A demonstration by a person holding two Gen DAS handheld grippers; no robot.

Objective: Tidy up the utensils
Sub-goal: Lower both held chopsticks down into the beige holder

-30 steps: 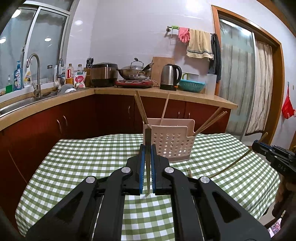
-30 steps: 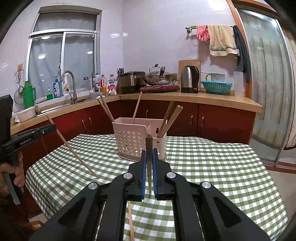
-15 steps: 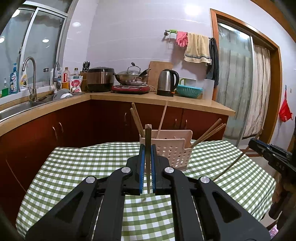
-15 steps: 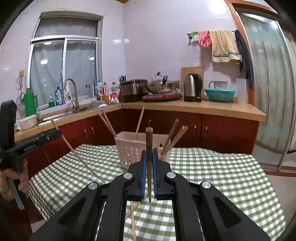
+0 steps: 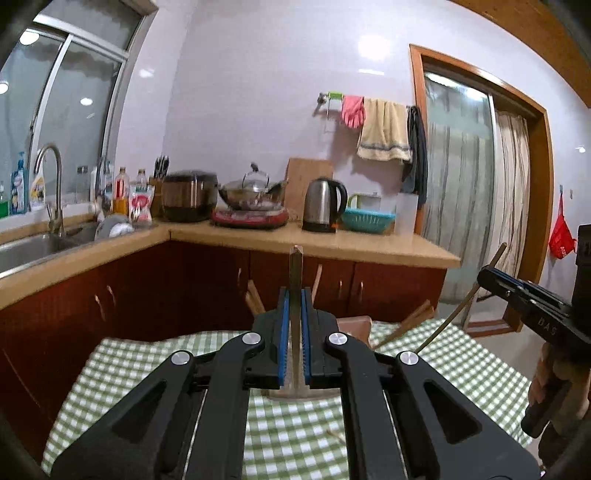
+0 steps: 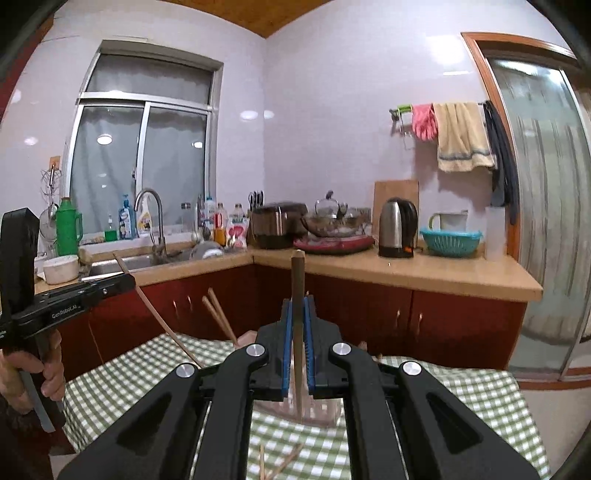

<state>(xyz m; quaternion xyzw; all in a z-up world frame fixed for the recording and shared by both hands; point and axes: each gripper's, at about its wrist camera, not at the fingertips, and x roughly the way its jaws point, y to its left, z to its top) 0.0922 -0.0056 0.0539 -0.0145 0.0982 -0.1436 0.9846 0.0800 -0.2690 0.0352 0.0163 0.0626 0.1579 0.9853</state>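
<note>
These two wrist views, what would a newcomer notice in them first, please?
Each black claw dominates its view: the left claw and right claw each pinch one chopstick upright. Just behind them, a pink basket with more chopsticks stands on the green checked tablecloth.

Your room: a small kitchen, pale lilac tiled walls (image 6: 314, 110) with ceiling lights glinting off them, and wood planking overhead (image 6: 258, 11). At ten o'clock from your right-hand camera sits a sliding window (image 6: 142, 162), dark outside. Under it, a steel sink (image 6: 122, 263) with a curved faucet (image 6: 151, 218). An L-shaped tan countertop (image 6: 424, 271) runs over dark red cabinets (image 6: 443, 325). At two o'clock a towel rail (image 6: 443, 107) hangs on the wall; at three o'clock, a wood-framed frosted glass door (image 6: 543, 206) with a pale floor (image 6: 554, 424) in front of it. Nearest you, a table under a green checked cloth (image 6: 122, 384).
</note>
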